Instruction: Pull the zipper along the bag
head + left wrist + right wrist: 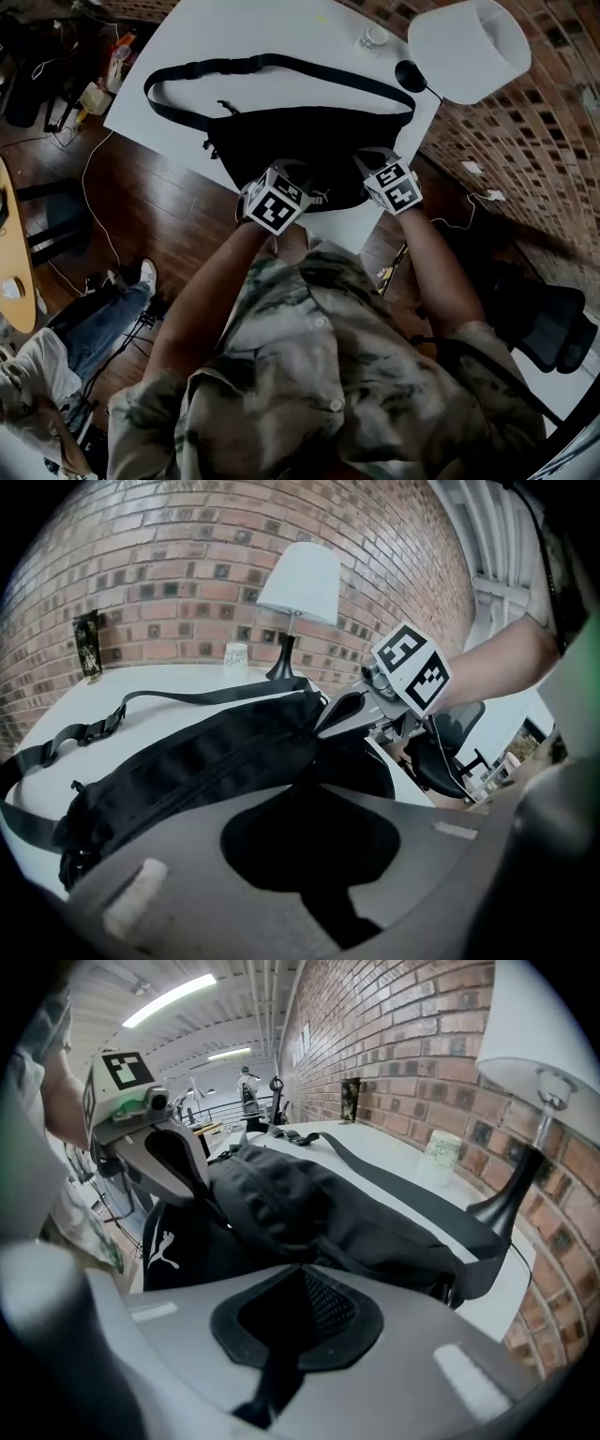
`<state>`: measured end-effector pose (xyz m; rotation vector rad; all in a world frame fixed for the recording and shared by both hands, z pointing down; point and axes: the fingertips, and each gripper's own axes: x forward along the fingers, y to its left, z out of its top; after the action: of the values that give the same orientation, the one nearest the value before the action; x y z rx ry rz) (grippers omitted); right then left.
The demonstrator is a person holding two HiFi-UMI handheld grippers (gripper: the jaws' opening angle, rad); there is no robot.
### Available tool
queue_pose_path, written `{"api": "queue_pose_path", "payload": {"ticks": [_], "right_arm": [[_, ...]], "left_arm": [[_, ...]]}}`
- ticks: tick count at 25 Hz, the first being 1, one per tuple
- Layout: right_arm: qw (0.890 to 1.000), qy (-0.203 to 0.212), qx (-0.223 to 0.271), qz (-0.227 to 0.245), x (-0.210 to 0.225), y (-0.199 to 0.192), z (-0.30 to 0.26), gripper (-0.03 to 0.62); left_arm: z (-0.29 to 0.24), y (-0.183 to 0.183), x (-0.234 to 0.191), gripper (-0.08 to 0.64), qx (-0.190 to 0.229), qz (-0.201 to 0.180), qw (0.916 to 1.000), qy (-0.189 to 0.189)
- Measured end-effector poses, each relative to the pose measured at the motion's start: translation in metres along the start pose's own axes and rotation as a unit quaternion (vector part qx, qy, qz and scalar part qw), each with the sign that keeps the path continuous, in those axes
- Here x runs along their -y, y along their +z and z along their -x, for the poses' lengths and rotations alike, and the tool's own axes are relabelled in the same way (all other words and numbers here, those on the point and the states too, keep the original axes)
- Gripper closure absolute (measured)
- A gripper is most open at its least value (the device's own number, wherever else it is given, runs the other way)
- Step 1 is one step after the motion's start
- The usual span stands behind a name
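L gripper (284, 174) jaws were pinched together on near edge of black fabric waist bag (300, 139); R gripper (371, 159) was likewise clamped on bag's right end. Bag lay on white rectangular table (239, 33), its black webbing strap (272, 64) looped toward far side. White-shaded lamp (469, 42) stood beyond, at table's far right corner.

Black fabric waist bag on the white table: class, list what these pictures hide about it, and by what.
- Whether the left gripper and right gripper pinch a zipper pull or plain fabric: gripper views, black on black.
- Near edge of the black fabric waist bag: head view, under both marker cubes.
- Black strap's left bend: left gripper view, cut off at the edge.
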<state>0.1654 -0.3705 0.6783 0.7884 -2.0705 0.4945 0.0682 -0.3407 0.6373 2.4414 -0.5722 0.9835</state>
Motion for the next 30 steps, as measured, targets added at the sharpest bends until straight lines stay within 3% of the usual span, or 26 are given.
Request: {"api": "queue_pose_path", "payload": {"ticks": [4, 8, 14, 19, 24, 30], "right_arm": [[0.994, 0.012, -0.020, -0.111, 0.003, 0.002, 0.002, 0.586], [0.982, 0.008, -0.033, -0.187, 0.008, 0.004, 0.003, 0.586], [0.945, 0.029, -0.048, -0.322, 0.019, -0.001, 0.003, 0.588], [0.929, 0.039, -0.057, -0.363, 0.026, -0.004, 0.002, 0.588], [0.927, 0.038, -0.062, -0.367, 0.028, -0.003, 0.003, 0.588], [0.927, 0.032, -0.061, -0.369, 0.027, -0.004, 0.003, 0.588]], "left_arm": [[-0.002, 0.001, 0.003, 0.529, -0.007, -0.018, 0.9996, -0.021], [-0.005, 0.003, 0.003, 0.531, -0.011, -0.042, 0.9987, -0.028], [-0.005, 0.003, -0.004, 0.531, -0.012, -0.059, 0.9974, -0.039], [0.007, -0.007, -0.023, 0.532, -0.007, -0.042, 0.9983, -0.039], [0.025, -0.008, -0.025, 0.531, 0.001, -0.067, 0.9962, -0.057], [0.053, -0.042, -0.065, 0.531, -0.002, -0.023, 0.9991, -0.037]]}}
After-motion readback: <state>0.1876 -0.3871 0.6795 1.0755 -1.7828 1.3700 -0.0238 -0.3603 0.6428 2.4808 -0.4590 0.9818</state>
